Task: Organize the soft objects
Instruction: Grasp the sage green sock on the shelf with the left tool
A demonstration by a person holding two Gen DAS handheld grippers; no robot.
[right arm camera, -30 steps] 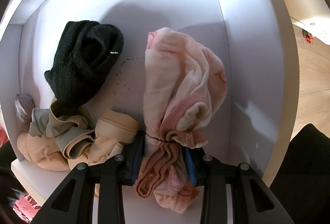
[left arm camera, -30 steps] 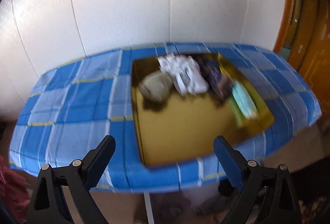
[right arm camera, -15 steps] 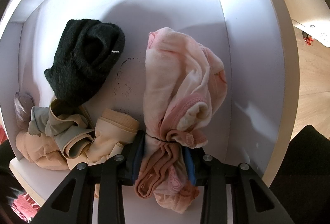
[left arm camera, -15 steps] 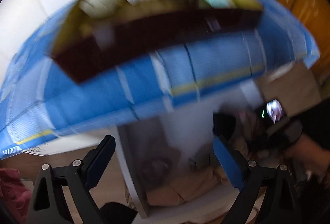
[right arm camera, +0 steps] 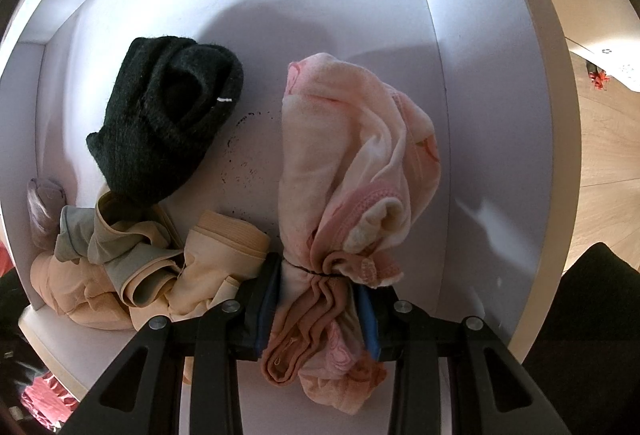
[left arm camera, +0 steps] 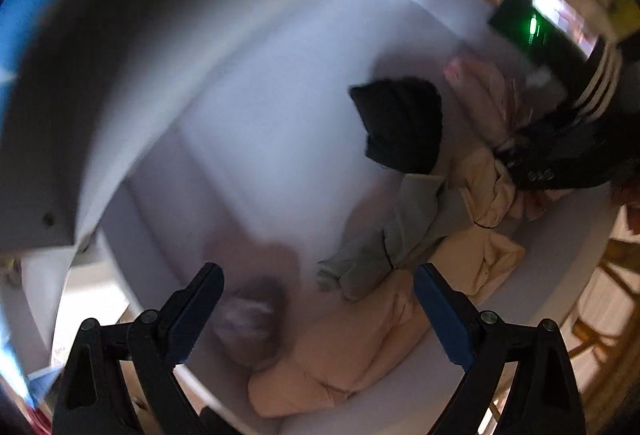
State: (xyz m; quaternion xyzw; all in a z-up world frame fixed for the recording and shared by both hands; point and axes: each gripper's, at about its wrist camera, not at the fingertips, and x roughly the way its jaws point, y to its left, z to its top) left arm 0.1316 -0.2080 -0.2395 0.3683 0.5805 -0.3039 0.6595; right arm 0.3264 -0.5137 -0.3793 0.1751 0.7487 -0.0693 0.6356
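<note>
Counting one black sock (right arm camera: 164, 119), one pink bundle (right arm camera: 352, 171).

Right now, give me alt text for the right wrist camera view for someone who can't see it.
The right gripper is shut on a pink garment inside a white drawer. To its left lie a black knit item and a heap of beige and grey-green clothes. Wooden floor shows at the right edge.
</note>
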